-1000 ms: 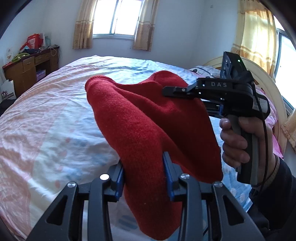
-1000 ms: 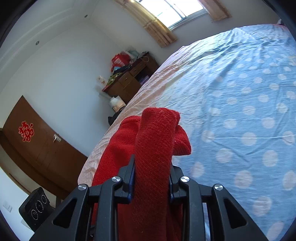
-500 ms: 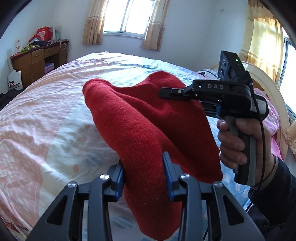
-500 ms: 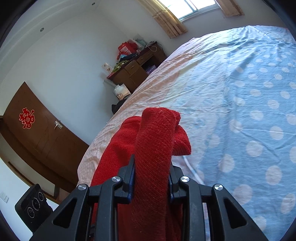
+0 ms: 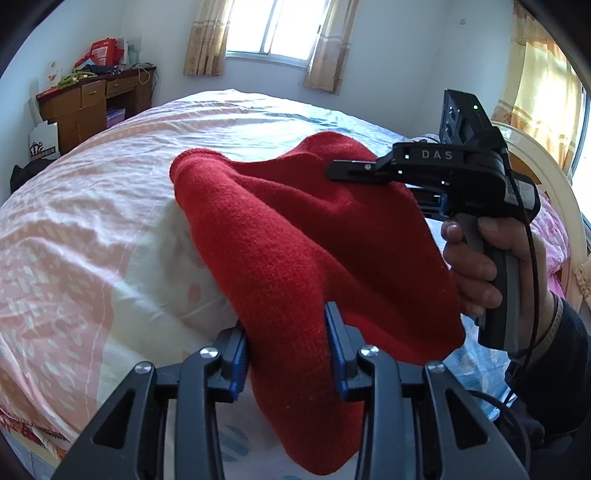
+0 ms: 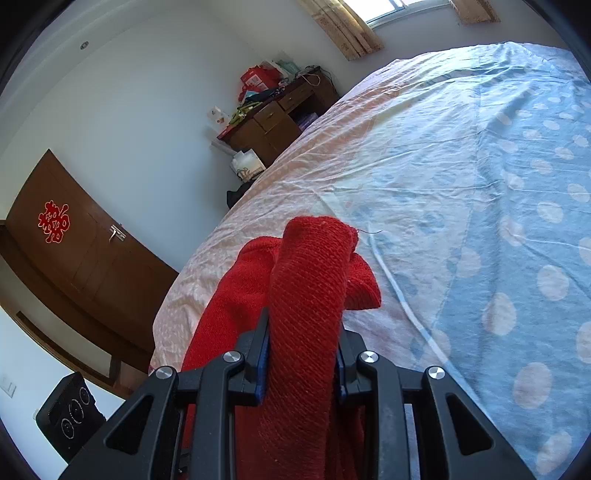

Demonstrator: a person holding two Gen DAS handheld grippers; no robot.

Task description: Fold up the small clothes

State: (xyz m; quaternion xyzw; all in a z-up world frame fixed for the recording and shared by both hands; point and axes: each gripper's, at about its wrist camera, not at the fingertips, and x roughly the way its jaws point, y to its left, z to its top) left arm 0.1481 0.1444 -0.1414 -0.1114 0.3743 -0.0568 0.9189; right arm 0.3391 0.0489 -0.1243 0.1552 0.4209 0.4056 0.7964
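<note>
Left-wrist view, left to right: wooden desk [image 5: 98,101] upper left, cluttered; bed [image 5: 92,229] with pink-and-blue sheet filled the frame; curtained window [image 5: 275,29] top centre. Red knit garment [image 5: 295,240] hung mid-frame above the bed. Left claw [image 5: 286,347] clamped on its lower fold, right claw [image 5: 332,171] on its upper edge, hand [image 5: 480,258] on the grip. Right-wrist view: brown door [image 6: 74,251] at left.

My right tongs [image 6: 301,354] clamp a thick bunched fold of the red knitted garment [image 6: 310,295], which rises between the blue pads and droops off to the left. Beyond it spreads the bed [image 6: 461,177], its sheet pink and blue with pale dots. A brown wooden desk [image 6: 280,122] stands by the white wall.
</note>
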